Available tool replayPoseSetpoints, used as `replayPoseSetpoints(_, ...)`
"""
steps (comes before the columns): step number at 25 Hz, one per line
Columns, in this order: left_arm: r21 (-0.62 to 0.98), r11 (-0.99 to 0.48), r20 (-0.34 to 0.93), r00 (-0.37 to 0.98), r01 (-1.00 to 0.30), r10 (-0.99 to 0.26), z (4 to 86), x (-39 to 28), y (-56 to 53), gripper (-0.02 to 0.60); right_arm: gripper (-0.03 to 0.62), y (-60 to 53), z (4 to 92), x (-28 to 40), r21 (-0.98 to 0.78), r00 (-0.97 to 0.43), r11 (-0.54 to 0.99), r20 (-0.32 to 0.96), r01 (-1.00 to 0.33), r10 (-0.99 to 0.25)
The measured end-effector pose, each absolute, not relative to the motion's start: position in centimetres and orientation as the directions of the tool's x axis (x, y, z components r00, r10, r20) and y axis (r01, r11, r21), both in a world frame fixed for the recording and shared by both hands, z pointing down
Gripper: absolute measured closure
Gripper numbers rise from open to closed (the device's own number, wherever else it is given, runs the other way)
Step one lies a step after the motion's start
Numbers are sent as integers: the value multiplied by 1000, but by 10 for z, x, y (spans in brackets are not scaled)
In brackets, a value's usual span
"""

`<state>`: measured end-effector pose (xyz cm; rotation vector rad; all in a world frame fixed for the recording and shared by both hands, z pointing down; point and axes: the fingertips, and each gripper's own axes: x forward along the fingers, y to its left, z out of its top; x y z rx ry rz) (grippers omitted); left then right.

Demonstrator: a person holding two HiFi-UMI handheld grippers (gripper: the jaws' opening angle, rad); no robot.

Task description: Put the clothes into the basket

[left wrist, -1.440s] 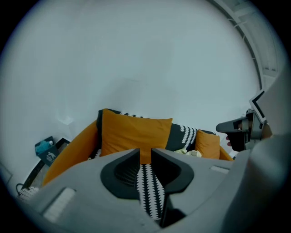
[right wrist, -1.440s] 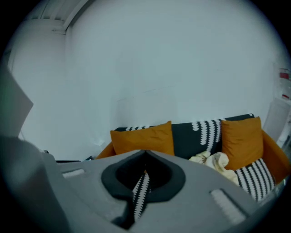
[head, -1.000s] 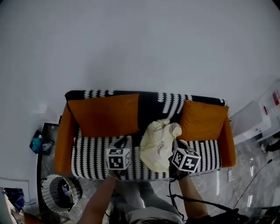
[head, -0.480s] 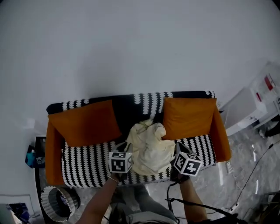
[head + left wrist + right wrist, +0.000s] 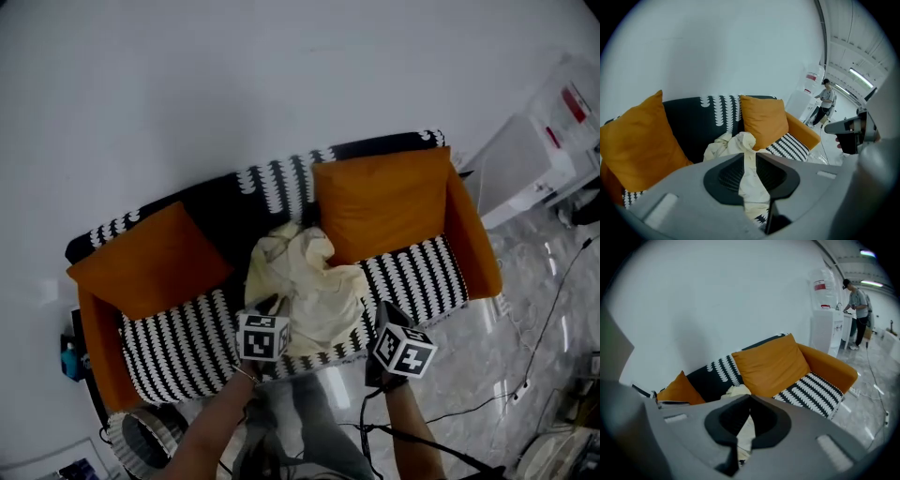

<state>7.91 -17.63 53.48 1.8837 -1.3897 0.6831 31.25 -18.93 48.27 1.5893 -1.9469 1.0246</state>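
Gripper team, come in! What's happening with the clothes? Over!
Status: left gripper and right gripper both shut on cream garment. Garment draped on sofa; basket on floor, lower left. Nothing seen blocking.

A sofa (image 5: 183, 342) with orange arms and a black-and-white patterned seat and back carries three things. Two orange cushions lean on its back: the left cushion (image 5: 150, 262) at one end, the right cushion (image 5: 380, 202) toward the other. Between them a cream garment (image 5: 305, 286) lies crumpled on the seat, perhaps a shirt. A round basket (image 5: 120, 439) stands on the pale floor (image 5: 525, 347) by the sofa's left end.
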Motion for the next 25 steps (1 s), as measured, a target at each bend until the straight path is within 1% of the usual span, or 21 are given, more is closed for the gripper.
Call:
replayPoseSetpoints(6,232,-227,750,322,-946,-578,579,119,-212,492,591,-202,529,340,-255,-217,31,745,-966,-631)
replayPoseSetpoints(14,215,-285,779,340,-934,-528,654,149,-240,479,591,-200,601,370,-249,-182,-33,787,-968,-590)
replayPoseSetpoints(20,227,-245,792,325,-943,-516,686,154,-258,479,591,-181,636,388,-254,-155,-109,820,-961,-551)
replayPoseSetpoints(25,245,-182,792,305,-952,-529,698,152,-277,478,591,-175,649,389,-242,-145,-115,832,-964,-535)
